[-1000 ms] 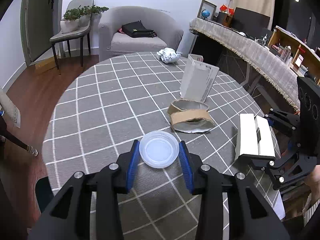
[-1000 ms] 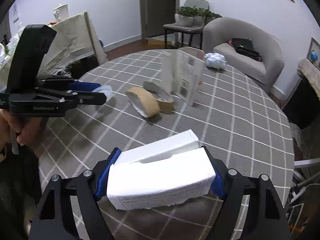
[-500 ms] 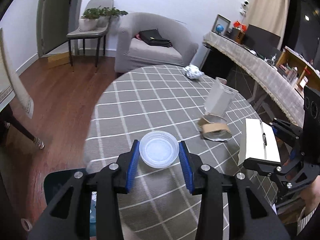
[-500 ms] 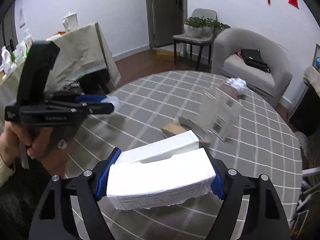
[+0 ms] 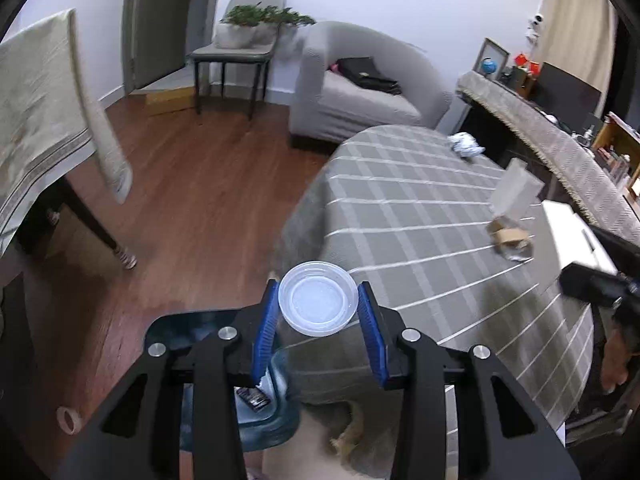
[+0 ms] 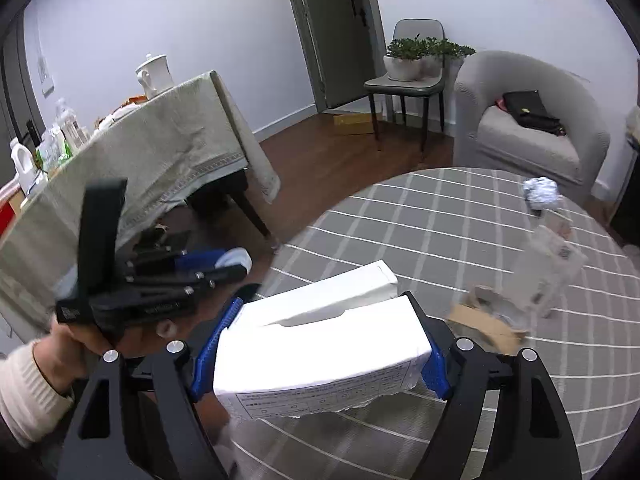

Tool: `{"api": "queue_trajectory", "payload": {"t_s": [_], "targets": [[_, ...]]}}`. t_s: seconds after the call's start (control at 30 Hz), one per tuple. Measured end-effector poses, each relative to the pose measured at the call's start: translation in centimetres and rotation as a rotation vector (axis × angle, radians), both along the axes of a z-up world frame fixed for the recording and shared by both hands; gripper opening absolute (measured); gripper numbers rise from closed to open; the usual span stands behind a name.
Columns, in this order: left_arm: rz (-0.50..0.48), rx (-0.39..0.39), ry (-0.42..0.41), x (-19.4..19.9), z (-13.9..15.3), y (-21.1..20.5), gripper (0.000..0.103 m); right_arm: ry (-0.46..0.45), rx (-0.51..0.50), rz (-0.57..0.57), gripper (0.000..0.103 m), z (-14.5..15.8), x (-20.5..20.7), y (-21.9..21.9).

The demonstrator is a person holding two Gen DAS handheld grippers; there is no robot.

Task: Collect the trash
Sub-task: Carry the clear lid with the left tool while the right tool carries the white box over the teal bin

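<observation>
Trash: one plastic lid, flat, clamped in left tongs past table edge. One white box, long axis crosswise, clamped in right tongs.

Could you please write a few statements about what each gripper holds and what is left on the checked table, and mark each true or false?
1. The left gripper is shut on the round clear plastic lid. True.
2. The right gripper is open, holding nothing. False: it is shut on the white paper box.
3. A crumpled ball of silver foil lies on the round table with the grey checked cloth. True.
4. The flattened brown cardboard piece lies on the wooden floor. False: it lies on the table.
5. A blue bin shows below the left gripper. True.
</observation>
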State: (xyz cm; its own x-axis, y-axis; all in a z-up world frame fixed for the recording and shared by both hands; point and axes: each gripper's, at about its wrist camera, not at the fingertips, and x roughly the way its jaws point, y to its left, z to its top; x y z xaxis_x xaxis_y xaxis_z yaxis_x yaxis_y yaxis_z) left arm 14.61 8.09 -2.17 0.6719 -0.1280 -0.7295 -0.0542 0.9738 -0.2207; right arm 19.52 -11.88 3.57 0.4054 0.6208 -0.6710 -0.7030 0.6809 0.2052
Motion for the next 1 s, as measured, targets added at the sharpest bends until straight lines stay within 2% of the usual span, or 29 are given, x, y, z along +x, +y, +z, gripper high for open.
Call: {"api": "queue_trajectory", "payload": {"t_s": [0.3,0.57,0.83,1.0], "targets": [[0.065,-0.035,0.115,-1.6,-4.0,4.9,0.042,0.014,-0.007,0.077,0.080,-0.4,-1.1,6.3],[0.095,-0.013,0.241,-2.7,-8.3,8.4,0.042,0.056,-0.013,0.143,0.080,-1.2,-1.6,11.9],[0.101,-0.018,0.347,-3.6,-11.8,10.2,0.042,0.094,-0.066,0.180,0.080,-3.0,-1.8,16.2],[0.082,0.011,0.409,-4.0,-14.0,10.6,0.042,0.109,-0.102,0.204,0.080,-4.1,-2.2,18.3]]}}
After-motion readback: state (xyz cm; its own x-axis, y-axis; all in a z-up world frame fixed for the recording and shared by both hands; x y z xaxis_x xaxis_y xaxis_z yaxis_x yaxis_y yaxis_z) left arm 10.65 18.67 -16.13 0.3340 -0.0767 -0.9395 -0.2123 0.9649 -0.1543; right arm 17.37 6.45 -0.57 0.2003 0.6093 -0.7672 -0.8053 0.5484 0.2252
